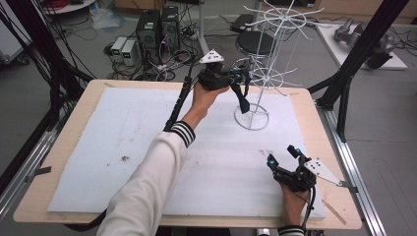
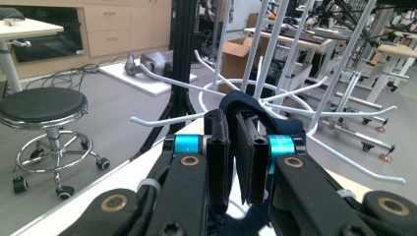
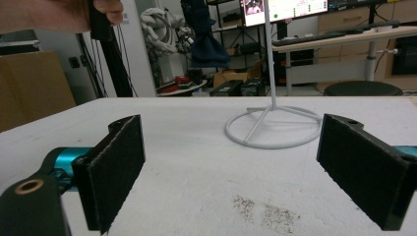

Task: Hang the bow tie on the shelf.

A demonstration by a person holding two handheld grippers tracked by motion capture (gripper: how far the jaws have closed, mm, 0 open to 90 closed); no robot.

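The jaws of the left gripper (image 2: 235,162) stood nearly together, clamped on a dark blue strap (image 2: 246,105) whose loop rose just above the pad tips in the left gripper view. Beyond those jaws the loop sat among the lower ring of arms of a white wire display rack (image 2: 275,59), though whether it touched an arm could not be told. From the high view the left gripper (image 1: 235,78) was held up off the table beside the rack (image 1: 265,73), with the free end of the strap (image 1: 242,101) hanging below the jaws. The jaws of the right gripper (image 3: 236,167) stood wide apart with nothing between them, low over the white foam mat (image 3: 206,162), and the rack's ring base (image 3: 273,128) lay well ahead of them. In the high view the right gripper (image 1: 282,156) was at the mat's near right corner.
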